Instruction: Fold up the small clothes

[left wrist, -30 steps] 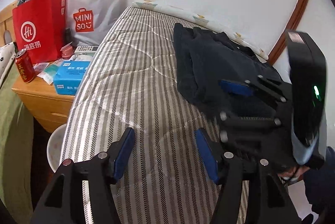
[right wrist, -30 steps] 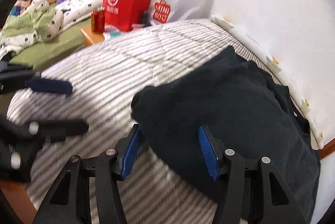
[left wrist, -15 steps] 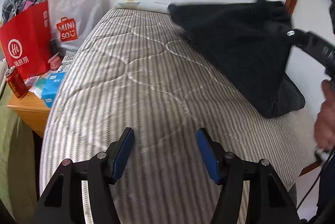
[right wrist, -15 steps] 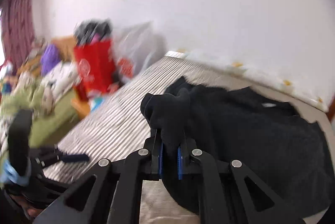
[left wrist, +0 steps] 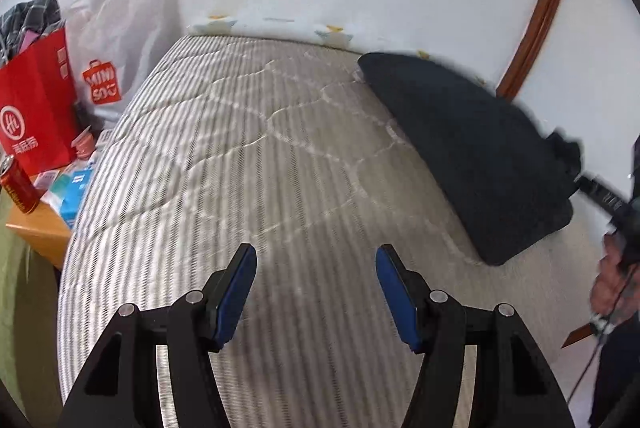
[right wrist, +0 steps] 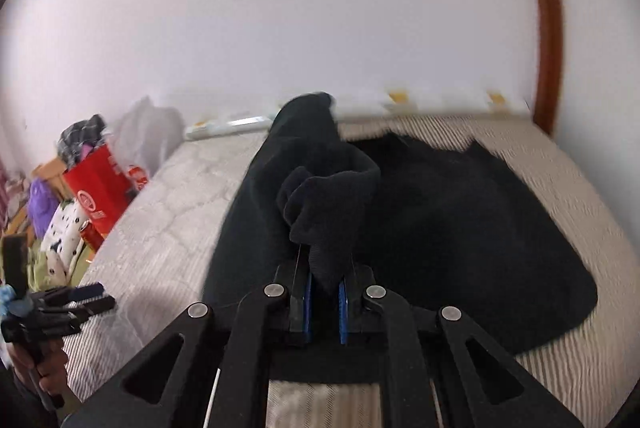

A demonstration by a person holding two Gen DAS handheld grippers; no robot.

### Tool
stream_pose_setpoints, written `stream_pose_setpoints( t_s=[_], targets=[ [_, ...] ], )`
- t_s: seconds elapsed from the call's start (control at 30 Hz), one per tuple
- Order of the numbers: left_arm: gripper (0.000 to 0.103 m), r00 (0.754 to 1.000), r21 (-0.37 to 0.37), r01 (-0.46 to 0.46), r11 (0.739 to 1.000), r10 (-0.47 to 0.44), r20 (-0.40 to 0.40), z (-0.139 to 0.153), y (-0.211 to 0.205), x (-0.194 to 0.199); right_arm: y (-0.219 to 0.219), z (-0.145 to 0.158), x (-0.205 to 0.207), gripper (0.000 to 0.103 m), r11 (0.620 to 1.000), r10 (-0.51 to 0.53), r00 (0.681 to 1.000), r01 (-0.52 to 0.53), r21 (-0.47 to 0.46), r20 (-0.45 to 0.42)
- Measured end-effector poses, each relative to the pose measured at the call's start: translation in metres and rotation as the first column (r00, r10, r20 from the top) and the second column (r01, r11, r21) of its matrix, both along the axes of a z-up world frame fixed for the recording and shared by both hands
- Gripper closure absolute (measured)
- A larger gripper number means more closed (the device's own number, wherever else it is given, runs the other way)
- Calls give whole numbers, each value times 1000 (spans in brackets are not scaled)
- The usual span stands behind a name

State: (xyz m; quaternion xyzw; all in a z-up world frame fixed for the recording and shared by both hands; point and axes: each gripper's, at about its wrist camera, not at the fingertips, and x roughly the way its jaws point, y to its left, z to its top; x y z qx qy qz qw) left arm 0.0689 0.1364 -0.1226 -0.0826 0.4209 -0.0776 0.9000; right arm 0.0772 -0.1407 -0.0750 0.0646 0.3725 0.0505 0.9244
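A black garment (right wrist: 460,228) lies on the striped mattress (right wrist: 168,228), toward its right side near the wall. My right gripper (right wrist: 324,292) is shut on a bunched edge of this garment and lifts it off the bed, so the cloth hangs stretched from the jaws. In the left wrist view the black garment (left wrist: 472,147) rises at the right toward the right gripper (left wrist: 592,183), partly cut off at the frame edge. My left gripper (left wrist: 316,288) hovers open above bare mattress (left wrist: 260,167), holding nothing, well left of the garment. The left gripper (right wrist: 80,298) also shows at the lower left.
A wooden nightstand (left wrist: 36,232) left of the bed carries a red paper bag (left wrist: 36,115), a white shopping bag (left wrist: 116,39), a red can (left wrist: 18,183) and a blue tissue pack (left wrist: 76,191). A white wall runs behind the bed. A green bed (right wrist: 60,248) lies further left.
My right gripper closed on the garment's edge, rolled and pulled it up and to the right. My left gripper drew back along the mattress, still open.
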Motion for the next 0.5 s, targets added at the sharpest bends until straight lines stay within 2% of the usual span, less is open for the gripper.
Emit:
stream_pose_setpoints(
  t_s=[0.1, 0.17, 0.2, 0.3, 0.33, 0.37, 0.5],
  targets=[
    [43, 1000, -28, 20, 999, -20, 0, 2, -16, 2, -24, -26, 1, 91, 997, -23, 998, 28, 72, -62],
    [43, 999, -51, 52, 997, -53, -11, 1, -30, 6, -36, -32, -2, 78, 993, -42, 996, 51, 103, -80],
    [43, 998, -53, 64, 997, -65, -20, 1, -38, 9, -38, -33, -5, 76, 992, -44, 996, 52, 112, -80],
    [42, 994, -53, 103, 993, -105, -35, 1, -63, 14, -45, -29, -10, 61, 985, -11, 999, 20, 170, -51],
    [40, 993, -51, 113, 992, -115, -35, 1, -70, 17, -44, -27, -9, 49, 983, -1, 999, 9, 181, -44],
    [37, 991, -44, 129, 991, -130, -28, 3, -80, 18, -45, -25, -8, 44, 981, 10, 999, -3, 196, -34],
    [35, 986, -30, 166, 986, -167, -12, 7, -104, 16, -45, -26, 10, 44, 971, 23, 999, -11, 239, -48]
  ],
)
